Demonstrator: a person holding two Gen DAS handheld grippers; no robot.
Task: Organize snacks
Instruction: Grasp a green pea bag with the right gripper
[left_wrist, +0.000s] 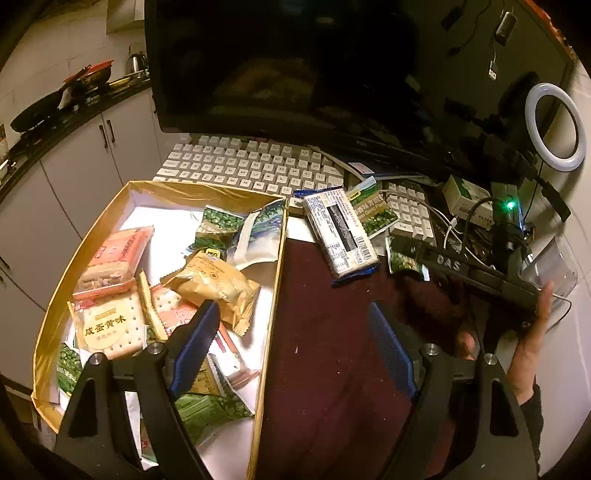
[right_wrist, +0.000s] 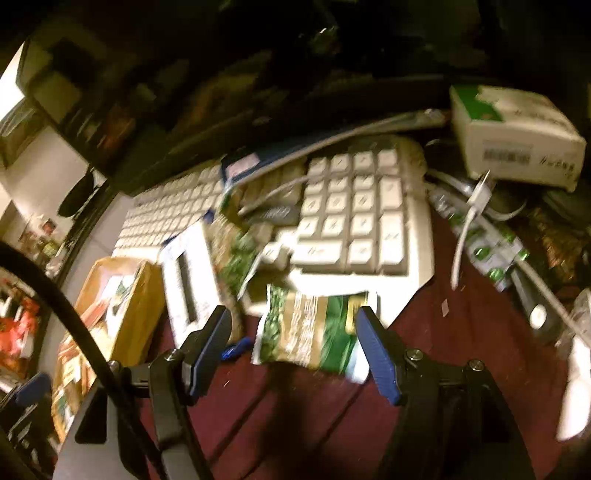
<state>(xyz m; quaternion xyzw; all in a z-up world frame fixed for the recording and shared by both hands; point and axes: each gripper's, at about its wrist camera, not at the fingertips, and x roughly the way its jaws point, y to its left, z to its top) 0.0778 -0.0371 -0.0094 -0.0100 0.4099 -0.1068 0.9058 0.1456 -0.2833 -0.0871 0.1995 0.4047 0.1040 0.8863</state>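
Both grippers spread wide over a cluttered dark-red counter (left_wrist: 325, 369).

The left gripper (left_wrist: 291, 347) gapes empty, blue-padded fingers (left_wrist: 195, 343) over the gold cardboard box (left_wrist: 55, 295) at lower left, filled with crinkled snack packets. Only the blurred right view shows the right gripper (right_wrist: 293, 349) open around a glossy green pea packet (right_wrist: 314, 332). Farther off, a white barcoded packet (left_wrist: 340, 236) leans against the half-hidden keyboard (left_wrist: 251, 166).
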